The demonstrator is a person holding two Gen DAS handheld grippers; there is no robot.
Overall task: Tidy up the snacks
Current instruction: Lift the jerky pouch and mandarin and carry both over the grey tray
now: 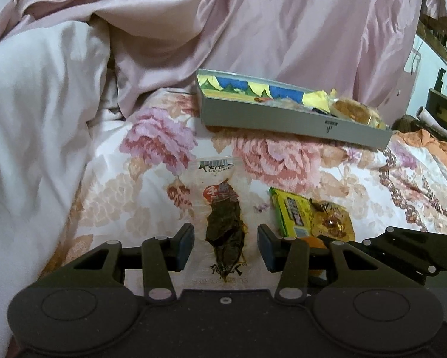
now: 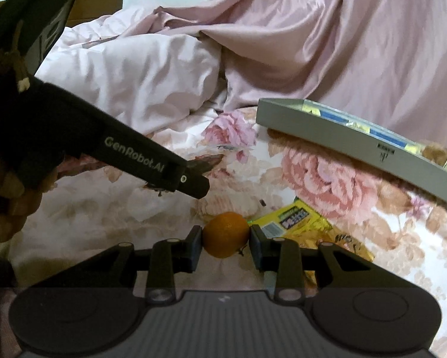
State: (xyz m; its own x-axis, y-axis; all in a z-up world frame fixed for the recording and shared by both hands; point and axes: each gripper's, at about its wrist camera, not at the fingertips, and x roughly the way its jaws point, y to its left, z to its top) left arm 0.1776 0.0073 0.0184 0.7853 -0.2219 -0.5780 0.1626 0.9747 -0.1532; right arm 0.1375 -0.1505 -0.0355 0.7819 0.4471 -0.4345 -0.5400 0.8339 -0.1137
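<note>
Left gripper (image 1: 224, 246): its jaws stand at either side of a clear packet (image 1: 222, 208) of dark dried snack. The film reaches across to both pads, and the jaws are as far closed as they go, so I judge the packet pinched by its edges and hanging just over the floral sheet (image 1: 151, 179). It points toward the box, which suits a carry.

Right gripper (image 2: 225, 247): pressed onto an orange (image 2: 225, 234), one pad at each flank. A grip across the widest part should keep a round fruit from rolling out.

Just right of the orange, a yellow packet (image 2: 295, 223) lies loose on the sheet, not yet collected.

Farther right, the grey box (image 1: 283, 116) rests on the bedding with wrapped snacks (image 1: 354, 110) already heaped at its right end; the left end shows free floor, the likely destination.
</note>
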